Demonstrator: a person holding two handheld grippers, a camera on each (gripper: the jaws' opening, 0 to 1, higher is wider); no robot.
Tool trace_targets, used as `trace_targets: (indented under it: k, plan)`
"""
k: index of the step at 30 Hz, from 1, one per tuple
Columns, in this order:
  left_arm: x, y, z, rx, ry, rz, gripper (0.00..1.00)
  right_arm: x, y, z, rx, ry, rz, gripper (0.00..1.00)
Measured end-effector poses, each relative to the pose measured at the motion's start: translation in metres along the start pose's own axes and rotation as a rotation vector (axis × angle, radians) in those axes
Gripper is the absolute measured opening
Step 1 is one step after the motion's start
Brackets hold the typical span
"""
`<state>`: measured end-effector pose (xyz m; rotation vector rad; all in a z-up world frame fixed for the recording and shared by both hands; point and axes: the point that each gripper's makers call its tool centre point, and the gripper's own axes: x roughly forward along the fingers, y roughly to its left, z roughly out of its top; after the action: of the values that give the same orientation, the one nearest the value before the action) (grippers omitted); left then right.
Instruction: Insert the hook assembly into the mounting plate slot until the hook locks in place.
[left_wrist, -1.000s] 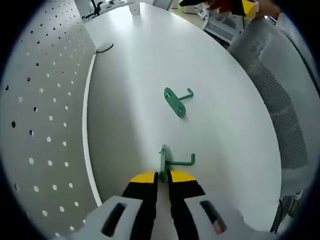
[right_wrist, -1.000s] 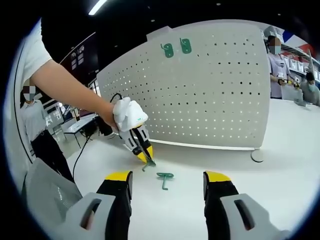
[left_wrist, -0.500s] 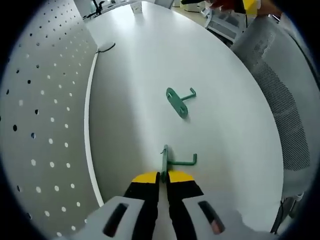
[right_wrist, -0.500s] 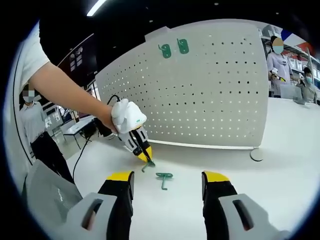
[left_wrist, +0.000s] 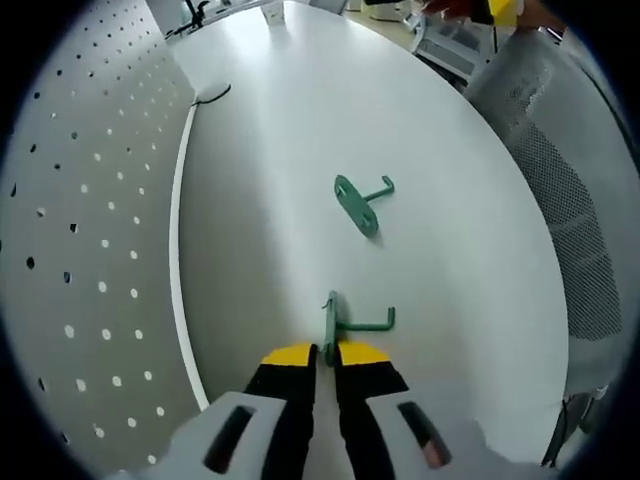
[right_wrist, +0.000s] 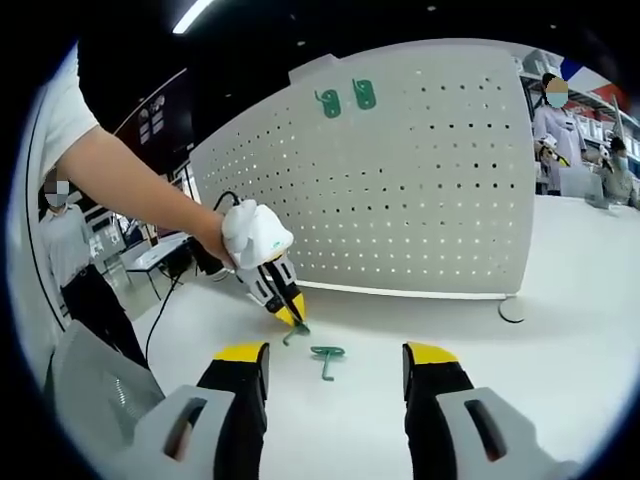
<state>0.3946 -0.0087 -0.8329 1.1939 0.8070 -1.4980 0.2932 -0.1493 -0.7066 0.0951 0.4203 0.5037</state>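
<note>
Your left gripper (left_wrist: 327, 352) pinches a green hook's (left_wrist: 345, 322) plate on the white table (left_wrist: 300, 120); your right gripper (right_wrist: 334, 352) hangs wide open, empty; a second hook (left_wrist: 358, 202) lies beyond.

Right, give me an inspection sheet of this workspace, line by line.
Surface: white table, bare apart from the hooks.
Job's things: one green hook clamped at its plate in the left tongs; a second green hook lies loose on the table further ahead; two more green hooks hang near the top of the white pegboard.
Clutter: nothing seen.
Grippers: left tongs shut on the hook, low at the table; right tongs open, holding nothing, pointing at the loose hook.
Cables: a black cable by the pegboard's foot.
Surroundings: a mesh chair back at the table edge; people standing beyond the table.
</note>
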Motion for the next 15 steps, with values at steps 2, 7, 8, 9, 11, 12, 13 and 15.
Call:
trace_targets:
  k: [2,7,8,9,11,12,13,15]
  plan:
    - [0.0004,0.0007,-0.0001,-0.002,0.000,0.002,0.06,0.0001,0.0001,-0.0002,-0.001,0.000,0.000,0.52]
    - [0.0007,0.0020,0.0000,-0.008,-0.014,0.006,0.05,0.0003,0.0004,0.0000,0.000,-0.001,0.001,0.51]
    - [0.0009,0.0027,-0.0004,-0.014,-0.017,0.006,0.04,0.0003,0.0004,0.0000,0.002,-0.001,0.001,0.51]
    - [0.0009,0.0028,-0.0003,-0.018,-0.019,0.008,0.04,0.0003,0.0006,0.0002,0.001,-0.001,0.001,0.51]
    - [0.0009,0.0025,-0.0001,-0.029,-0.022,0.011,0.03,0.0004,0.0007,0.0002,0.000,-0.001,0.002,0.51]
    - [0.0009,0.0025,-0.0001,-0.031,-0.022,0.012,0.03,0.0004,0.0009,0.0001,0.000,-0.001,0.003,0.51]
    - [0.0009,0.0025,-0.0001,-0.031,-0.022,0.012,0.03,0.0005,0.0008,0.0003,0.000,-0.001,0.002,0.51]
    - [0.0010,0.0026,0.0001,-0.021,-0.024,0.010,0.02,0.0007,0.0008,0.0003,0.001,-0.002,0.003,0.51]
